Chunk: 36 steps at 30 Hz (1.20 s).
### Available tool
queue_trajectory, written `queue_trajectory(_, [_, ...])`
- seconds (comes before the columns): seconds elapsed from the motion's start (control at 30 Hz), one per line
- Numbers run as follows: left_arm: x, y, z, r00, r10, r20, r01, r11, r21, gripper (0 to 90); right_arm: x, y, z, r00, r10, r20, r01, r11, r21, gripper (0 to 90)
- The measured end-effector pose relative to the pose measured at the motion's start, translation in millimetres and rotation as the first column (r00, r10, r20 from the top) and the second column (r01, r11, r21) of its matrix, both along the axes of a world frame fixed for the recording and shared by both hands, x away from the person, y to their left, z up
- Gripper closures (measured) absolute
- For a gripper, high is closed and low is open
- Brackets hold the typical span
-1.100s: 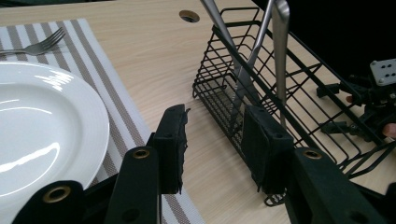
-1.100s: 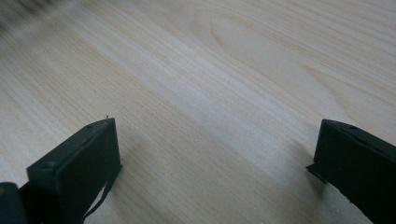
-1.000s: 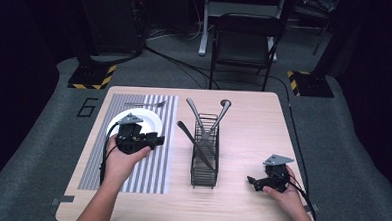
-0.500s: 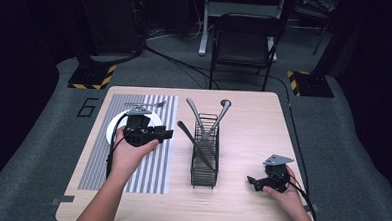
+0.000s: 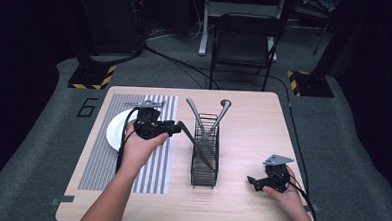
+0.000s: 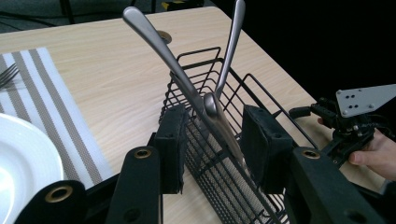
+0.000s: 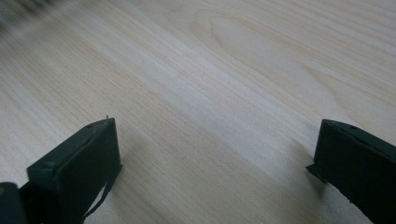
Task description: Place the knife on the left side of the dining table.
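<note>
Metal spoon point(image 6: 219, 122) sits between the parted left gripper point(image 6: 217, 144) jaws; right gripper point(image 7: 215, 158) gapes empty; a careless tug could tip the basket point(image 5: 205, 161).

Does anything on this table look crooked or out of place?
Mostly tidy. The wire basket stands upright, but the cutlery handles inside lean at slants and cross rather than standing straight. A fork lies on the striped mat beyond the white plate. Nothing looks spilled or broken.

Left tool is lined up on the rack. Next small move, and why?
Probably ease the left tool forward and close on the nearest utensil handle: its jaws are open and straddle that handle, which leans out of the black wire caddy. The right tool rests open on bare table.
</note>
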<state>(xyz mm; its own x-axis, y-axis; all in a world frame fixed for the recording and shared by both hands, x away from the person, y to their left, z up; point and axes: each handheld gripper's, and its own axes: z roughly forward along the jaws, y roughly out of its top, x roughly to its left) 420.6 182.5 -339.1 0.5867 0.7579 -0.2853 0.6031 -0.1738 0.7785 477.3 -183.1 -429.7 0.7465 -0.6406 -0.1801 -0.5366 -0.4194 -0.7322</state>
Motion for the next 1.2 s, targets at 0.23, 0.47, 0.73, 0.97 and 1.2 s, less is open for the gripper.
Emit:
queue_trajectory(0.23, [7.9, -8.7, -6.5, 1.0000, 0.001, -0.007, -0.001, 1.0000, -0.008, 62.2, 0.0, 0.0, 0.0, 1.0000, 0.000, 0.000, 0.000, 1.000, 0.000, 0.0])
queue_trajectory(0.47, [12.9, -13.2, -12.0, 1.0000, 0.004, -0.001, -0.004, 0.9997, -0.024, 65.7, 0.0, 0.0, 0.0, 1.0000, 0.000, 0.000, 0.000, 1.000, 0.000, 0.0])
queue_trajectory(0.73, [14.4, -13.4, -14.8, 0.9998, 0.019, 0.009, -0.019, 0.9985, -0.052, 72.3, 0.0, 0.0, 0.0, 1.0000, 0.000, 0.001, 0.000, 1.000, 0.000, 0.0])
queue_trajectory(0.97, [13.6, -14.8, -15.7, 0.9999, 0.013, 0.004, -0.013, 0.9989, -0.045, 75.5, 0.0, 0.0, 0.0, 1.0000, 0.000, 0.000, 0.000, 1.000, 0.000, 0.0])
queue_trajectory(1.2, [9.2, -13.2, -13.7, 1.0000, -0.006, 0.003, 0.006, 0.9982, -0.059, 76.9, 0.0, 0.0, 0.0, 1.0000, 0.000, 0.000, 0.000, 1.000, 0.000, 0.0])
